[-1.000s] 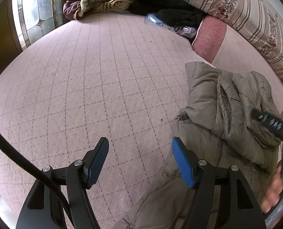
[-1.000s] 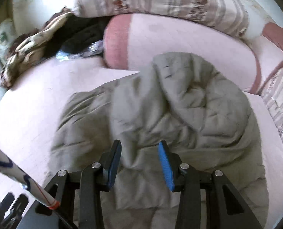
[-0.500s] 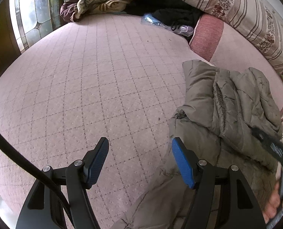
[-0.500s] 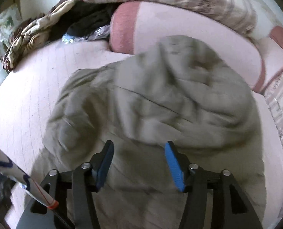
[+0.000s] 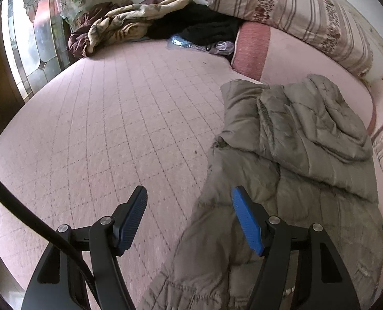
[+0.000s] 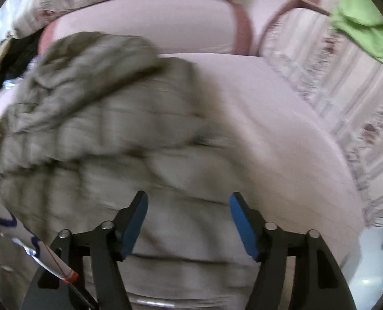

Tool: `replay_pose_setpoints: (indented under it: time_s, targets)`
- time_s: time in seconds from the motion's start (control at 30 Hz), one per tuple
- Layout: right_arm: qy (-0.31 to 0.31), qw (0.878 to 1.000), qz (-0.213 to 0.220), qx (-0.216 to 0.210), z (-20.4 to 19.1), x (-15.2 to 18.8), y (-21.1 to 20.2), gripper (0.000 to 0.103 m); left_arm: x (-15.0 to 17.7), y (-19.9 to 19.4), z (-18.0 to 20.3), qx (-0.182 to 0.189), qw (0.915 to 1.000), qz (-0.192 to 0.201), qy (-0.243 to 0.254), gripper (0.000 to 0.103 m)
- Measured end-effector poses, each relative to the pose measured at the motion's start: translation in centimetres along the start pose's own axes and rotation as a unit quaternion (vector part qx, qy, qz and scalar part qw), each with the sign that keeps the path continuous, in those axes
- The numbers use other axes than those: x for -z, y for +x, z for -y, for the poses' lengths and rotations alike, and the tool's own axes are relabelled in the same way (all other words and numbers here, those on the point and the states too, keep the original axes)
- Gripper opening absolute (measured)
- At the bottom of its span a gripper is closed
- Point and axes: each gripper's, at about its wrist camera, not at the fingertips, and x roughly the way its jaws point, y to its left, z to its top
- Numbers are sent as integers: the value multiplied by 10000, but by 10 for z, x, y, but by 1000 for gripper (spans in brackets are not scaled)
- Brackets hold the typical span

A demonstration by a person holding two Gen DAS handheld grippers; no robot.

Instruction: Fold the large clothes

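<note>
A grey-brown quilted jacket (image 5: 294, 149) lies partly folded on the right side of the pink bed; it also fills the middle of the blurred right wrist view (image 6: 108, 134). My left gripper (image 5: 190, 219) is open and empty, hovering over the jacket's left edge near the bottom. My right gripper (image 6: 187, 222) is open and empty, just above the jacket's near part.
The pink quilted bedspread (image 5: 101, 129) stretches left. Crumpled blankets (image 5: 119, 28) and dark clothes (image 5: 206, 28) lie at the back. Striped pillows (image 5: 307, 13) and a pink bolster (image 5: 281, 56) line the right. A green cloth (image 6: 364, 25) lies at top right.
My right gripper has opened wider and swung right and back over the jacket. It has left the left wrist view. My left gripper stays open and has tilted up slightly.
</note>
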Motion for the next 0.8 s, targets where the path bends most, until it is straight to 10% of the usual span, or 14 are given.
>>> replay_pose_setpoints:
  time_s: [0.3, 0.8]
  targets:
    - [468, 9987, -107, 169, 96, 43, 4, 77, 44, -5, -7, 275, 9986, -449, 6, 68]
    - [1668, 9604, -587, -2151, 143, 89, 48, 81, 77, 2, -64, 1669, 9634, -1821, -1044, 72]
